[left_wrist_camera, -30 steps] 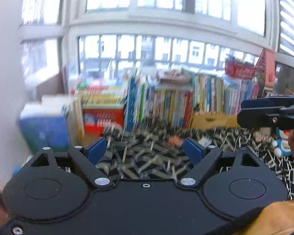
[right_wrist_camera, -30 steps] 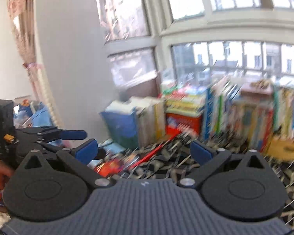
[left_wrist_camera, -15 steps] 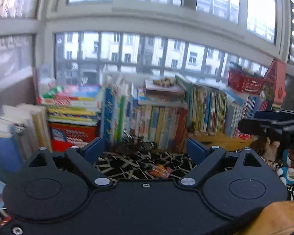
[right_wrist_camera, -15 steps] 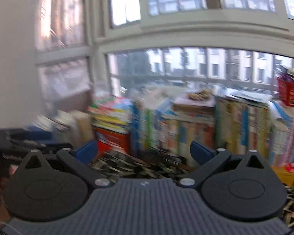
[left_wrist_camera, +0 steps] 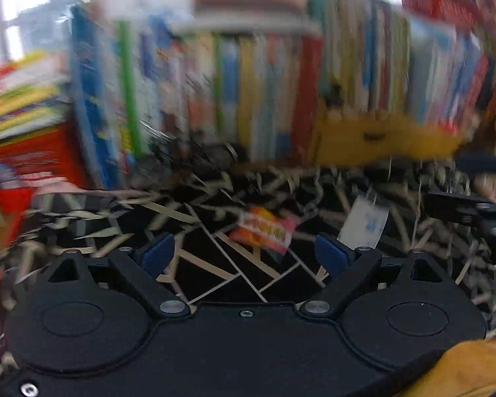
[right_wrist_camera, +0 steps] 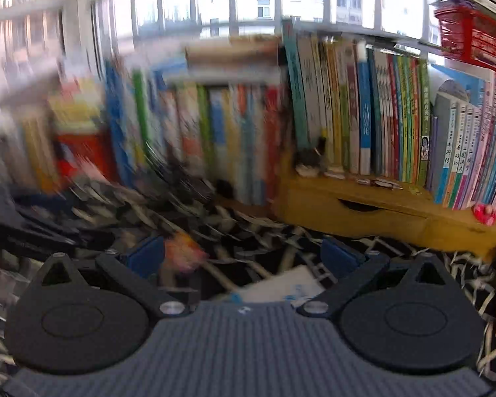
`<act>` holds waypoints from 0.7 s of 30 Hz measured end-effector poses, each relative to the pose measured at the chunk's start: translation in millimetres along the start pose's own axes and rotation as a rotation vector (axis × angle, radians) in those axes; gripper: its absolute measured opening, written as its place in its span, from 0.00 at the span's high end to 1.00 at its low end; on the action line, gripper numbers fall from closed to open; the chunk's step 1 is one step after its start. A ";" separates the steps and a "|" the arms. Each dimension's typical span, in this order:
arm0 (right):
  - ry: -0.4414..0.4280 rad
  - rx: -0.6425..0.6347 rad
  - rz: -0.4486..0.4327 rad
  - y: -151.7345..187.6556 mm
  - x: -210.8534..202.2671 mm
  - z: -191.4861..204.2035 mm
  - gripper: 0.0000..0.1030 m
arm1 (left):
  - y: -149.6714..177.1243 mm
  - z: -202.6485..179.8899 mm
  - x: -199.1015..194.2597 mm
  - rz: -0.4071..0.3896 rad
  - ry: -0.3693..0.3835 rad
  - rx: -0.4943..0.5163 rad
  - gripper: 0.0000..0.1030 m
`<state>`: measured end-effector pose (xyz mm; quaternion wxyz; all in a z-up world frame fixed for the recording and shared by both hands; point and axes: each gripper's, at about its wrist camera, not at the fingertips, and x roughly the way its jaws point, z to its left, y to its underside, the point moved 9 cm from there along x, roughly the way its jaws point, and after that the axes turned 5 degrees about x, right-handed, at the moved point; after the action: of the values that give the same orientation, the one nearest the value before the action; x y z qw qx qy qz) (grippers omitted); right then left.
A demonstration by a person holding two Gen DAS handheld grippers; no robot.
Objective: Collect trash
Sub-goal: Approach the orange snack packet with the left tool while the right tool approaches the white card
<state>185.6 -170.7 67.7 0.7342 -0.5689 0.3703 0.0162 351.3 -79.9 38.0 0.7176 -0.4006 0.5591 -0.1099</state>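
Both views now tipped lower toward black patterned cloth, orange-red crumpled snack wrapper just ahead of spread, empty left gripper, white paper packet between wide-apart fingers of right gripper

Matt black plastic forms the left gripper body, its fingers padded in blue. A glossy orange snack wrapper and white paper packet lie on patterned cloth; the yellow shelf looks wooden.

Both the left gripper and the right gripper point downward with jaws spread wide, gripping nothing.
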 end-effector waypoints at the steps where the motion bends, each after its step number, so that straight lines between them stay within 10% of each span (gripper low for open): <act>1: 0.020 -0.039 0.016 12.0 17.3 -2.2 0.00 | 4.7 -3.2 17.7 0.018 0.024 0.025 0.12; 9: 0.027 0.112 0.163 72.3 96.7 -37.3 0.00 | 19.0 -8.4 107.7 0.139 0.143 0.107 0.12; 21: -0.106 -0.044 0.183 67.5 134.3 -54.8 0.00 | 10.0 -20.2 150.7 0.226 0.319 0.213 0.12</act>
<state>224.2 -246.7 -67.7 0.7354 -0.5469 0.3811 0.1215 383.2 -173.7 -77.7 0.6661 -0.2348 0.6920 -0.1491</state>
